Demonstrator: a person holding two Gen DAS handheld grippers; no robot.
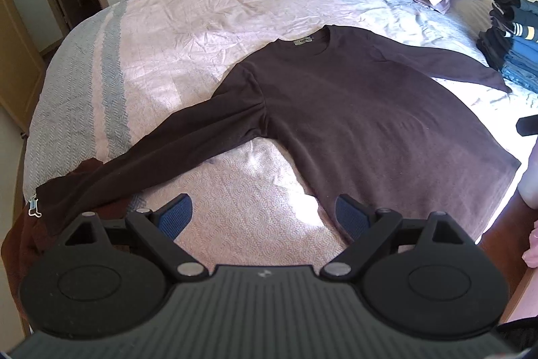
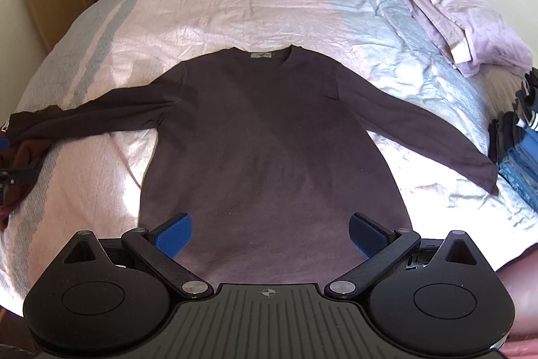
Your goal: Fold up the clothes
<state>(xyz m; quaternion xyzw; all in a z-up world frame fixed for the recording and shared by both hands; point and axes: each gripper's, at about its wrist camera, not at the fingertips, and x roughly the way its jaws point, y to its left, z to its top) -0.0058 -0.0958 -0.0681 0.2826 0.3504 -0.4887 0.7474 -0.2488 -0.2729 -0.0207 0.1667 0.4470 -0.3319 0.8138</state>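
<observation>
Dark brown, long-sleeved sweater (image 2: 269, 137) is lying flat on the bed (image 2: 235, 12), front down w/ the neck label facing up, collar pointing away from us and both sleeves spread out to the sides. We are holding the left gripper (image 1: 260, 219) low over the pale quilt just beside the hem's left corner — fingers (image 1: 176, 212) spread wide, gripping nothing. We are holding the right gripper (image 2: 270, 232) over the hem's middle, fingers (image 2: 175, 234) also wide apart, empty. A reddish-brown garment (image 1: 23, 244) is bunching at the bed's left edge, under the left cuff. Folded dark and blue clothes (image 1: 517, 46) are sitting stacked at the right — near the right cuff. A lilac pillow (image 2: 470, 19) is resting at the far right.
</observation>
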